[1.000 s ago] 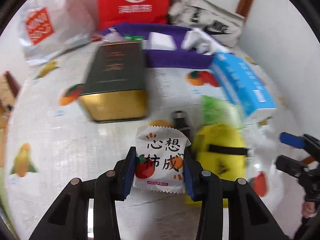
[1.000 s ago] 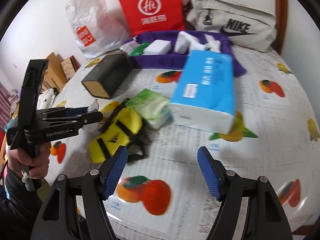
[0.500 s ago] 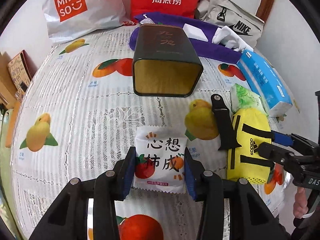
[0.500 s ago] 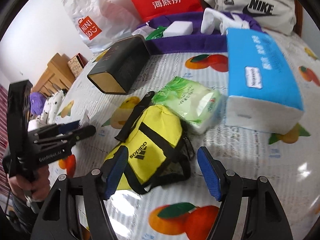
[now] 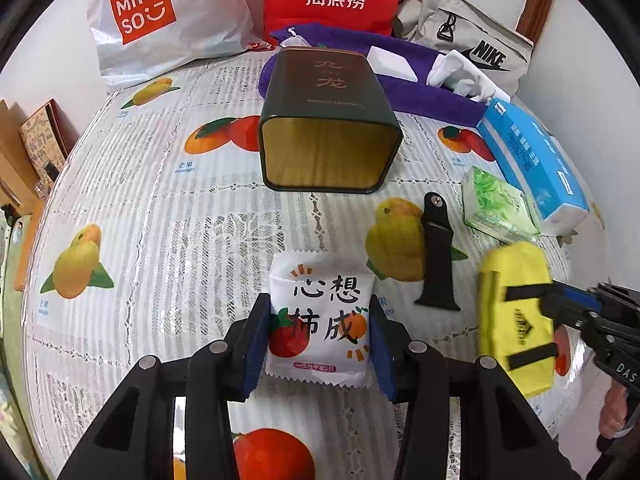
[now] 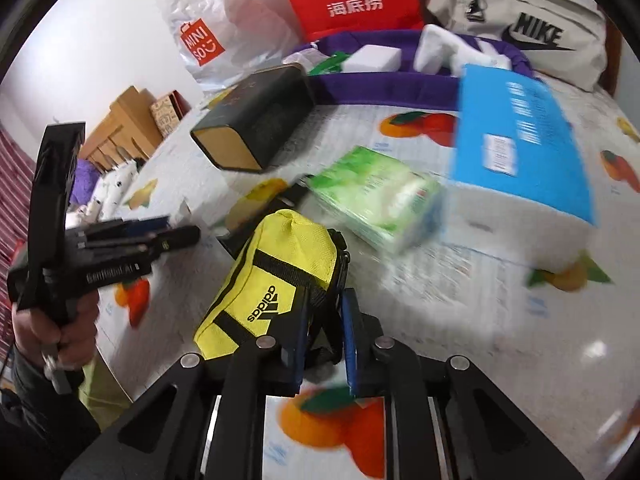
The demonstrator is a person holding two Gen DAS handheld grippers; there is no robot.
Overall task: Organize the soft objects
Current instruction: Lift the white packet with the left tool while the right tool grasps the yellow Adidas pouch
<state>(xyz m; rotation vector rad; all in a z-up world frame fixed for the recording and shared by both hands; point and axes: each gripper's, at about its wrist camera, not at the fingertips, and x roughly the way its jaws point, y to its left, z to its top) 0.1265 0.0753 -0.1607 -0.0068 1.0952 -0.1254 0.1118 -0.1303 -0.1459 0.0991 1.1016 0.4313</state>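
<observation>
left gripper (image 5: 319,338) clamps snack packet (image 5: 320,316) "心想柿成"; yellow adidas pouch (image 6: 276,280).

Fruit-print tablecloth (image 5: 168,216): dark tin (image 5: 332,120), black strap (image 5: 438,252), green tissue pk (image 5: 496,204), blue tissue box (image 5: 532,160).

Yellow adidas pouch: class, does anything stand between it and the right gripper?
Nothing visible does. The right gripper, whose jaws have just been closing, already pinches the black strap end of the yellow adidas pouch; the green tissue pack lies clear beyond it.
</observation>
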